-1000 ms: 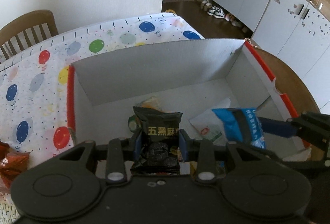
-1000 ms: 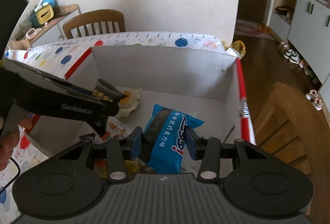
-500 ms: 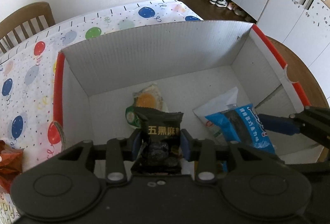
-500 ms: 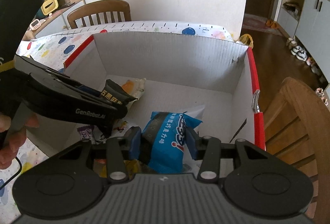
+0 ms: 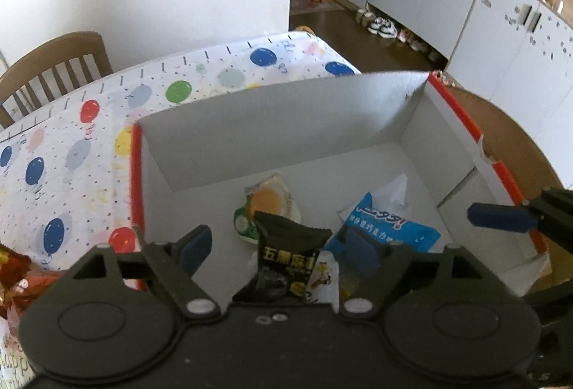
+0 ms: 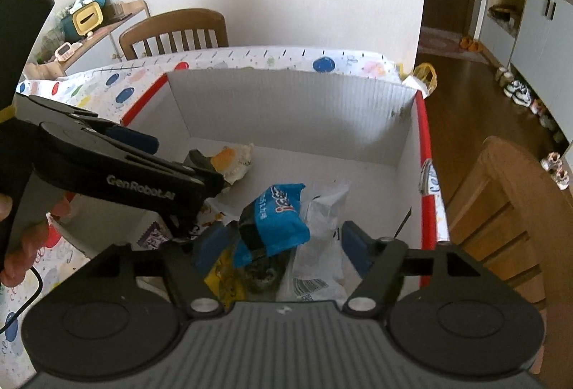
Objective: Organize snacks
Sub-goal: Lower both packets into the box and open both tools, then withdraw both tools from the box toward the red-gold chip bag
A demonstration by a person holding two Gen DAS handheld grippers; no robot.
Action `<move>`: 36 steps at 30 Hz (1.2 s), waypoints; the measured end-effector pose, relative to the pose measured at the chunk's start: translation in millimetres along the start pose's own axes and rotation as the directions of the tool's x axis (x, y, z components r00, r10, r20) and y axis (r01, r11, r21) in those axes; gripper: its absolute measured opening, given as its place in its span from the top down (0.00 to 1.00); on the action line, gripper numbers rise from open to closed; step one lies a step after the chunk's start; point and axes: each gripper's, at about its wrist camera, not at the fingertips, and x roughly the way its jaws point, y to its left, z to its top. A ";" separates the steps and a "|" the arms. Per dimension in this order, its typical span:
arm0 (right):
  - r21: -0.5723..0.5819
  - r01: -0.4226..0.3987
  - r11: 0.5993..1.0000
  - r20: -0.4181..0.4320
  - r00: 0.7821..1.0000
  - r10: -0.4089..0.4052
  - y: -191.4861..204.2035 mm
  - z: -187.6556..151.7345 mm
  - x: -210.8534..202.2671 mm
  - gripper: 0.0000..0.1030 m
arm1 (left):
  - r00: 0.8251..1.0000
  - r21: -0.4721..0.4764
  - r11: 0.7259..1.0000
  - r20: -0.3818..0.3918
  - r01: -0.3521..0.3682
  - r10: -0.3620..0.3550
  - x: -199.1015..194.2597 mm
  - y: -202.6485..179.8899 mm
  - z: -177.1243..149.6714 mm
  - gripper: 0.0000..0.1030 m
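Both packets are let go: the left gripper (image 5: pixel 279 247) and right gripper (image 6: pixel 283 247) have just been opened, fingers apart, black snack packet (image 5: pixel 286 262) and blue snack packet (image 6: pixel 274 219) dropped inside the white cardboard box (image 5: pixel 286 124).

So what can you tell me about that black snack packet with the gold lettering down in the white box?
The black snack packet is a small glossy plastic pouch with a crimped top edge, gold characters across its middle and a picture of dark round pieces below. It stands roughly upright, tipped slightly, inside the white cardboard box, among other wrappers. It sits between the fingers of the left gripper, whose jaws have just been opening; the blue pads stand clear of it on both sides. Its bottom is hidden behind the gripper body.
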 end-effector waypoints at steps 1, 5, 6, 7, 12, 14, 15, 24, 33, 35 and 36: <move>0.000 -0.001 1.000 0.005 1.000 0.001 0.6 0.4 -3.2 0.29 | 1.000 -0.007 1.000 0.006 0.000 0.000 -3.2 1.5 0.1 0.20; 0.006 0.006 1.000 0.032 0.999 -0.006 3.1 2.1 -16.8 0.18 | 0.999 -0.028 1.000 0.042 0.004 -0.003 -19.9 6.5 -1.0 0.16; 0.006 0.011 1.000 0.044 0.999 -0.012 3.8 2.1 -20.4 0.16 | 0.999 -0.032 0.999 0.053 0.004 -0.002 -24.5 7.7 -1.4 0.15; 0.006 0.018 1.000 0.052 0.998 -0.018 4.7 2.3 -23.9 0.16 | 0.998 -0.035 0.999 0.066 0.004 -0.002 -29.7 8.9 -2.1 0.14; 0.025 0.022 0.999 0.088 0.996 -0.024 7.8 4.7 -40.2 0.14 | 0.994 -0.044 0.999 0.113 0.018 -0.012 -53.5 15.1 -7.0 0.13; 0.029 0.017 0.999 0.110 0.994 -0.020 11.7 5.1 -47.6 0.06 | 0.991 -0.040 0.999 0.134 0.019 -0.014 -63.2 17.3 -10.1 0.12; 0.032 0.015 0.999 0.121 0.992 -0.019 14.1 5.0 -51.6 0.02 | 0.989 -0.034 0.999 0.148 0.018 -0.012 -70.0 17.7 -12.4 0.11; -0.001 -0.010 1.000 0.205 0.979 0.010 55.0 4.0 -82.8 0.01 | 0.968 -0.005 0.999 0.246 0.042 -0.039 -115.0 36.2 -31.4 0.01; -0.050 -0.066 0.997 0.269 0.960 0.077 113.5 3.9 -91.4 0.00 | 0.949 0.007 1.000 0.316 0.004 -0.006 -152.3 77.7 -57.3 0.00; -0.064 -0.067 0.996 0.288 0.954 0.083 129.4 3.8 -90.2 0.00 | 0.946 -0.001 1.000 0.323 -0.004 0.004 -158.4 92.2 -63.9 0.00; -0.070 -0.069 0.995 0.293 0.952 0.087 136.5 4.0 -89.1 0.00 | 0.944 -0.007 1.000 0.329 -0.008 0.010 -161.7 100.7 -67.2 0.00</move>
